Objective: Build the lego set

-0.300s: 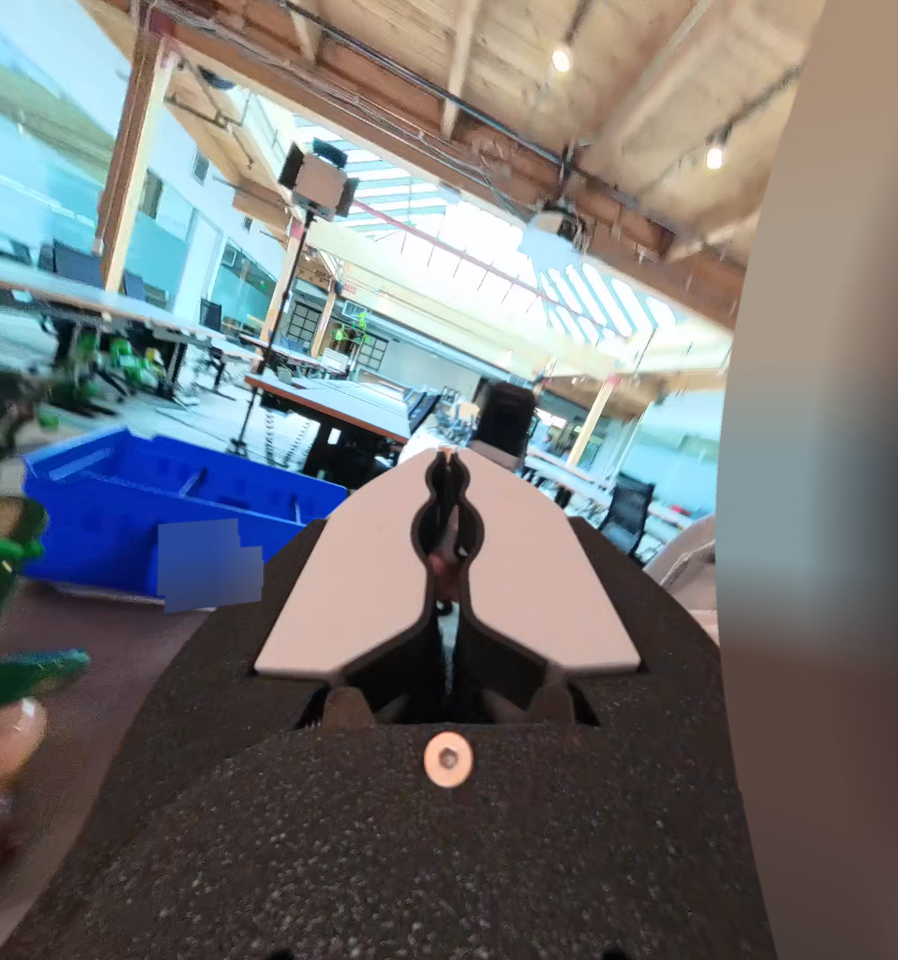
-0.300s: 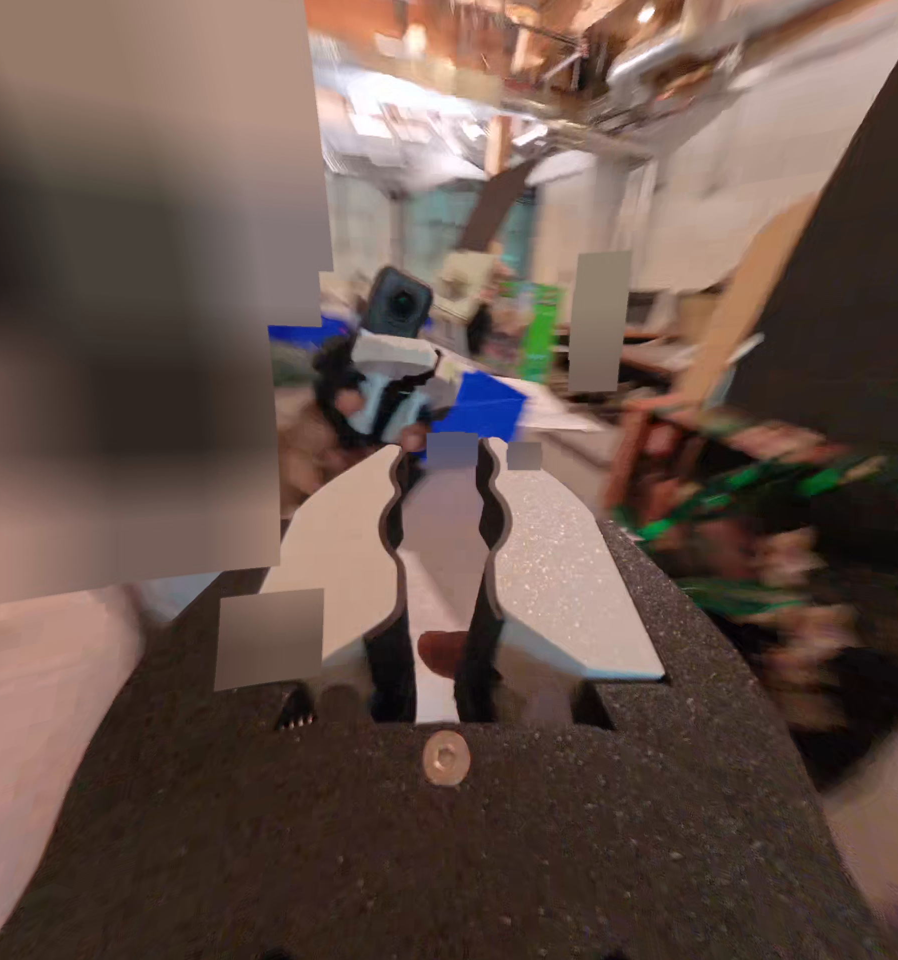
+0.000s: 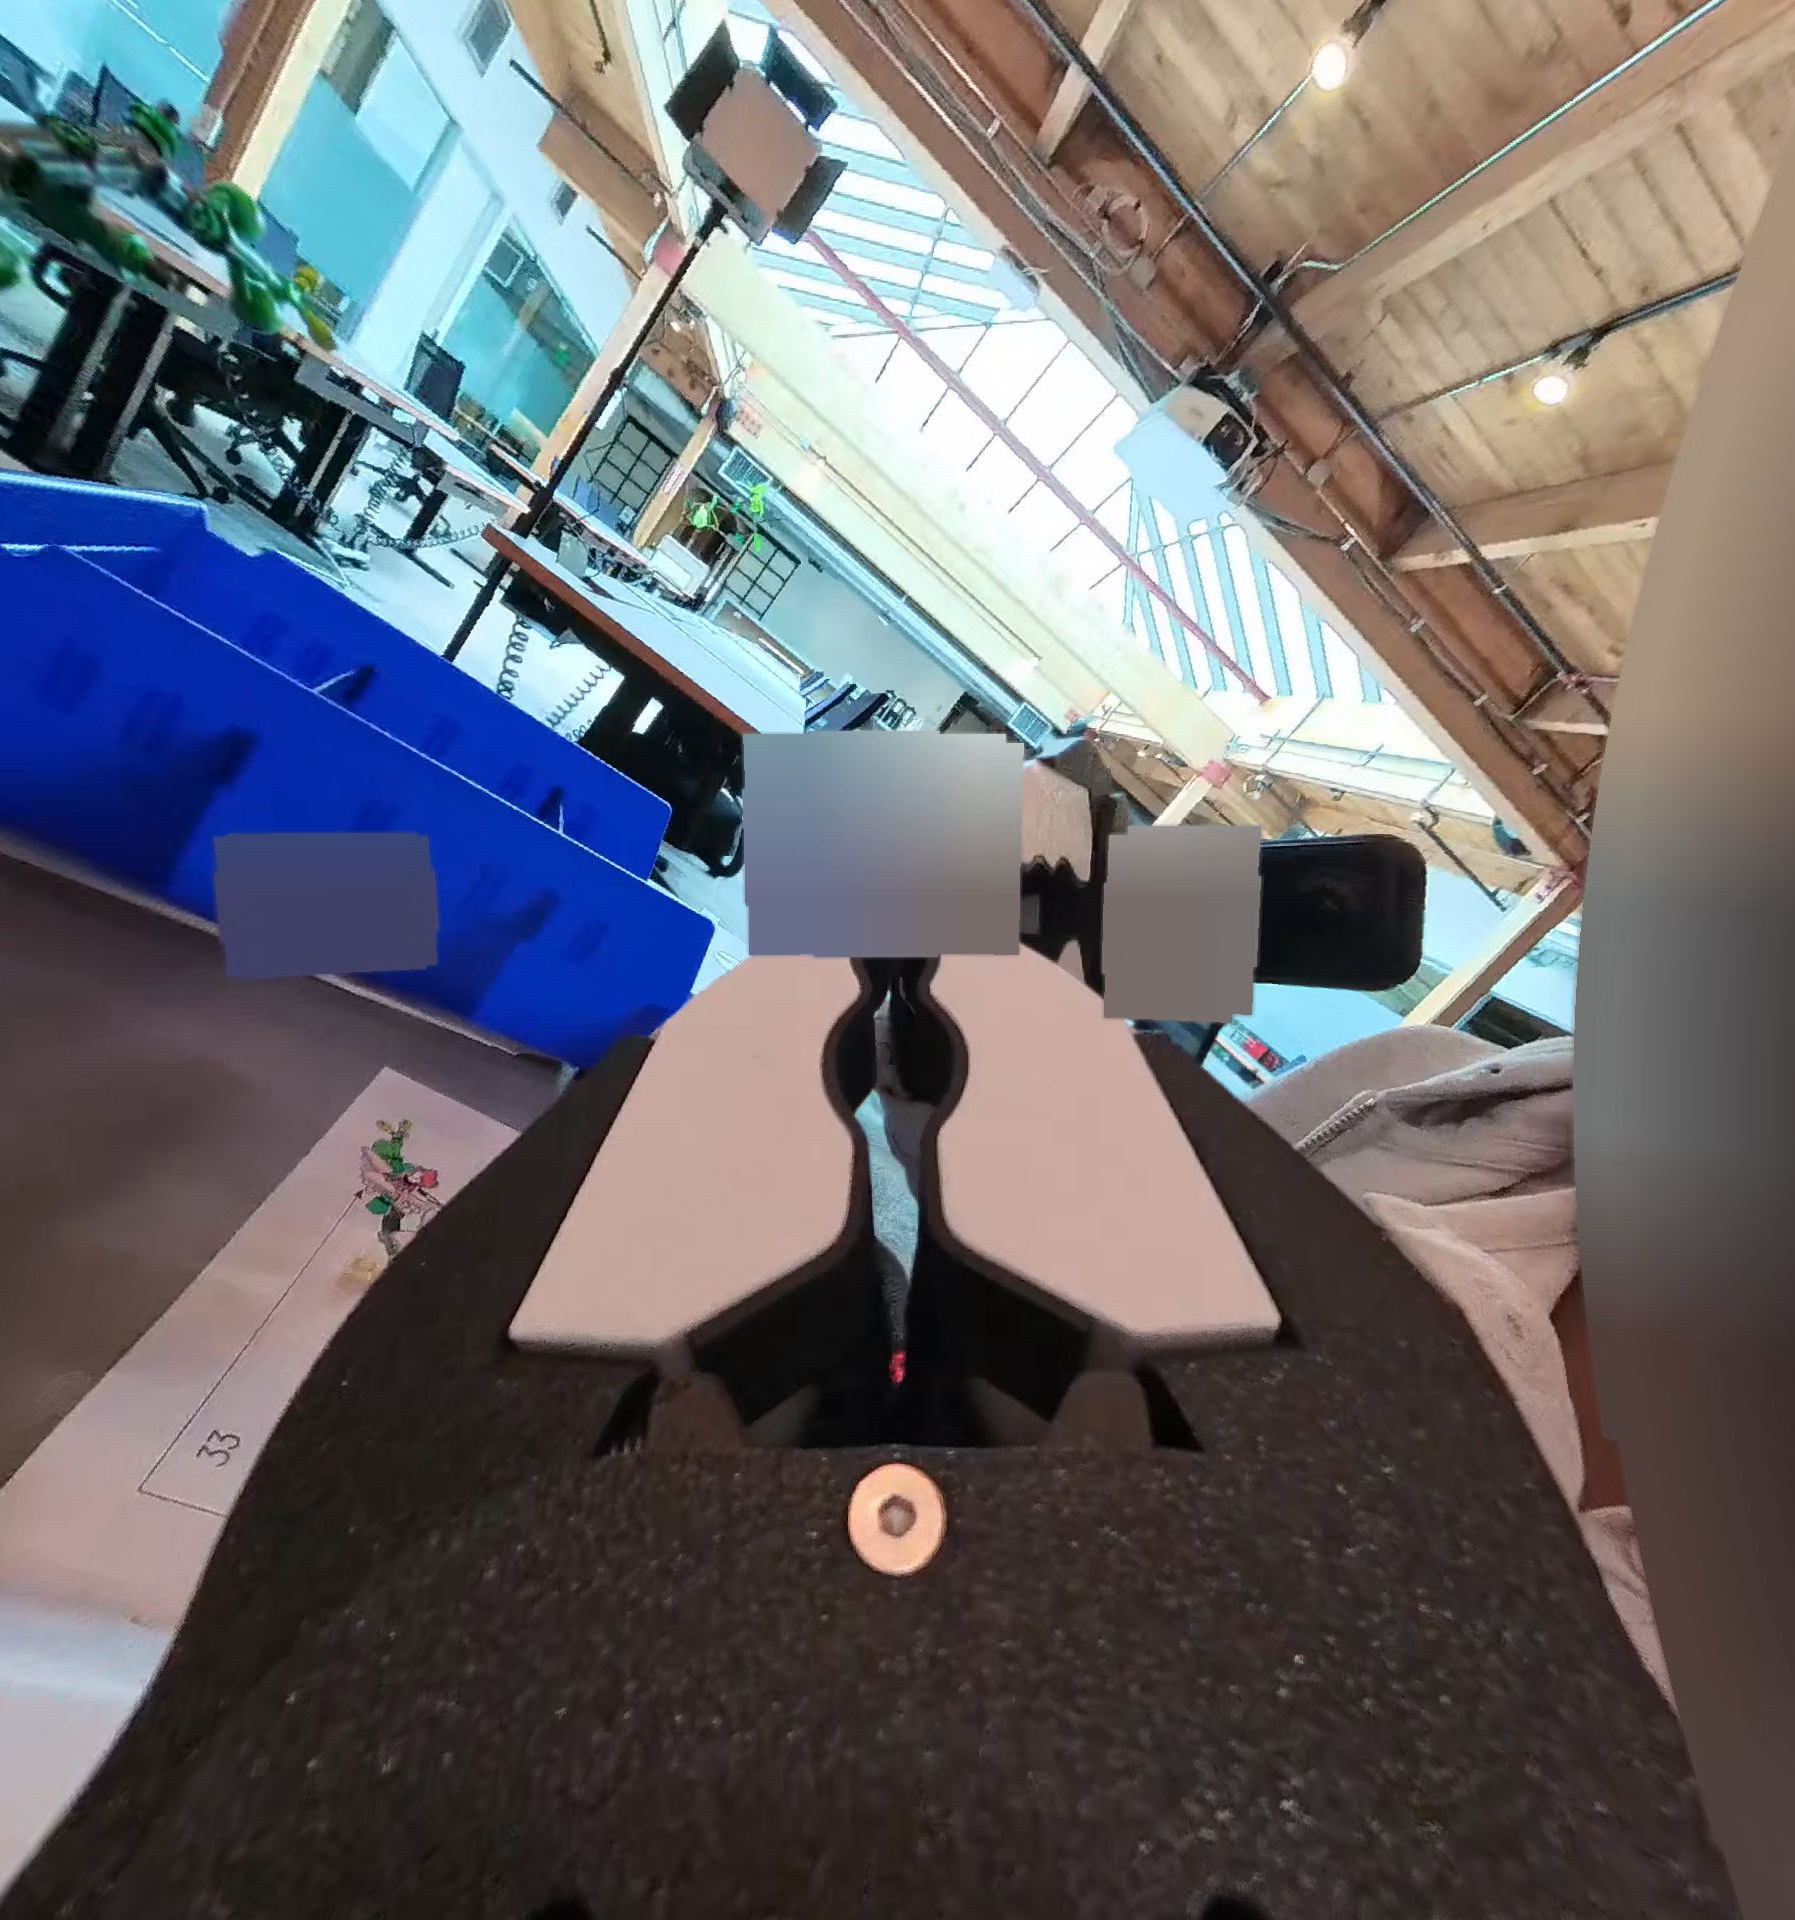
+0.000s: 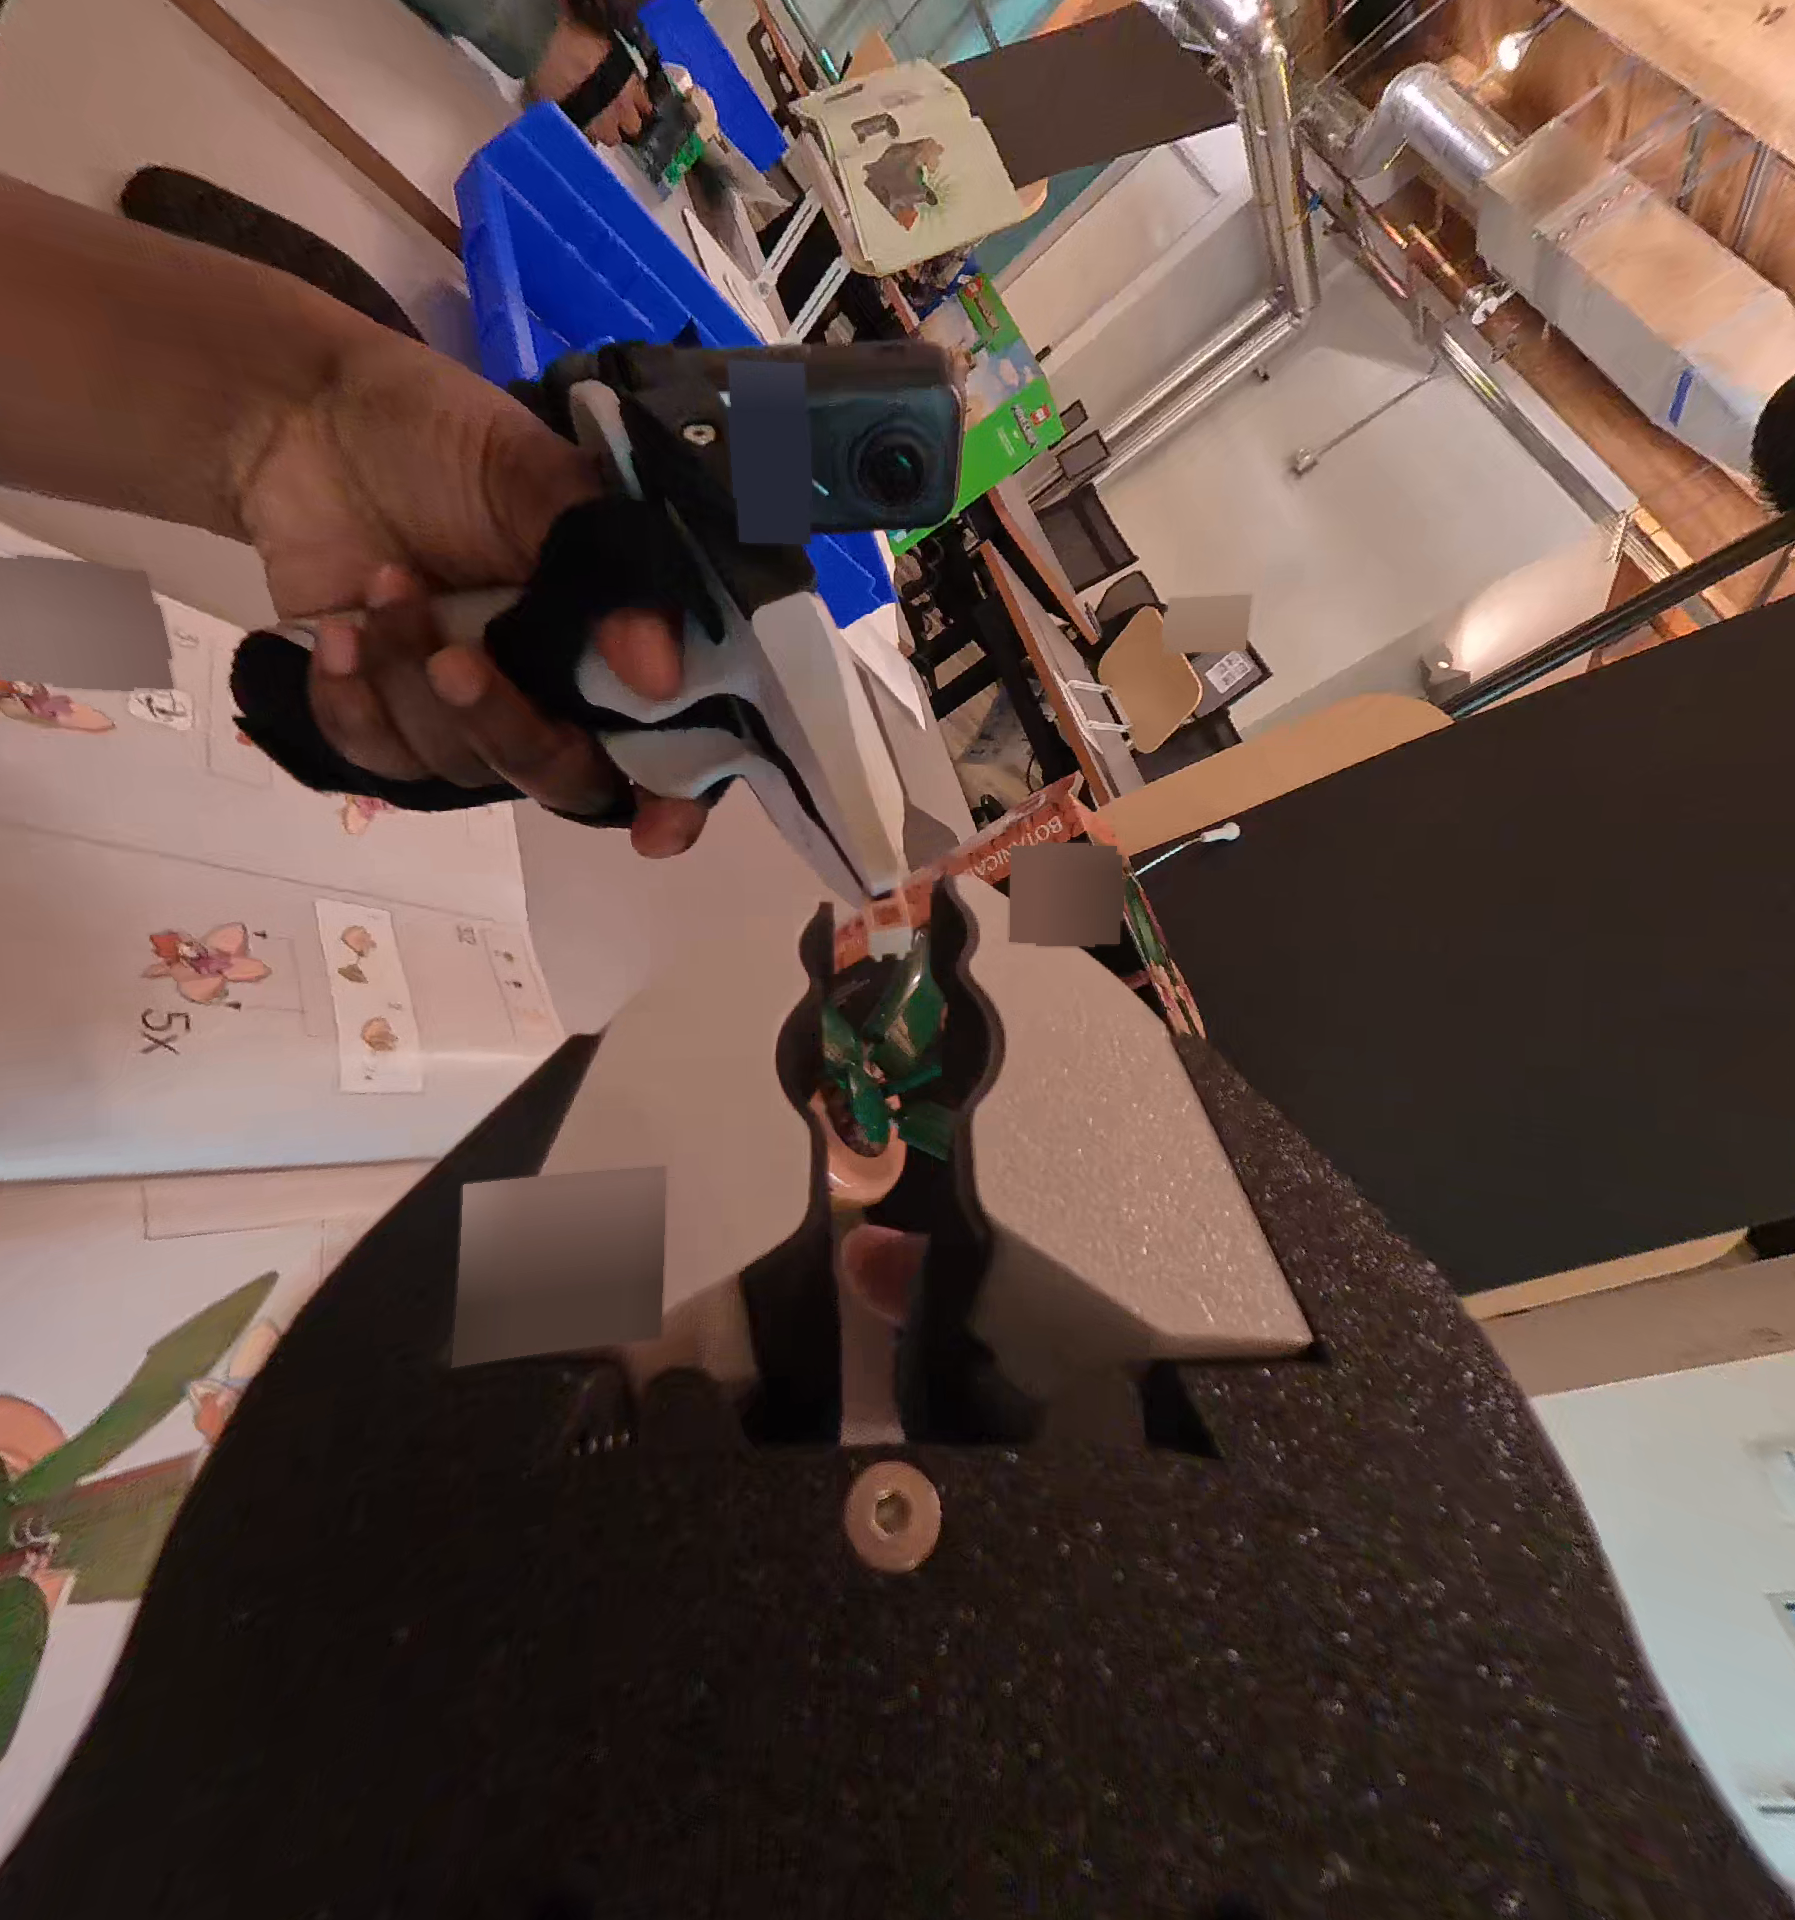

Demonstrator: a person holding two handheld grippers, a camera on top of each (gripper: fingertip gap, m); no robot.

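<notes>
A: Where the right wrist view is centred, what is held by the right tool [image 4: 893, 925]?

B: A green lego stem [image 4: 882, 1049] is clamped btwn its jaws, w/ a pink piece [image 4: 862, 1169] at the lower end, deeper in the gap. The jaws are closed onto the stem, so a gap the stem's width is left btwn them.

A: And the left tool [image 4: 875, 883]?

B: It's seen upper centre of that frame, gripped by a hand [image 4: 405, 561], w/ a cam [image 4: 882, 447] mounted on top. Its fingers are pressed together on a small white piece [image 4: 889, 941]. The piece is held right at the top end of the green stem. Whether contact is made can't be told.

A: Is that confirmed from the left wrist view?

B: Only partly. The fingers are seen nearly shut there, w/ a thin slit left. The tips are covered by a blur patch, so the piece isn't seen.

A: Surroundings?

B: A blue bin [image 3: 301, 707] is set at centre left on the brown worktop [image 3: 93, 1091]. An instruction sheet [image 3: 280, 1299] is laid at lower left, just beside the bin. In the right wrist view the left side is filled by the sheet. An orange box [image 4: 1028, 842] is seen behind the tool tips, and a black panel [image 4: 1495, 935] is stood at right.
</notes>
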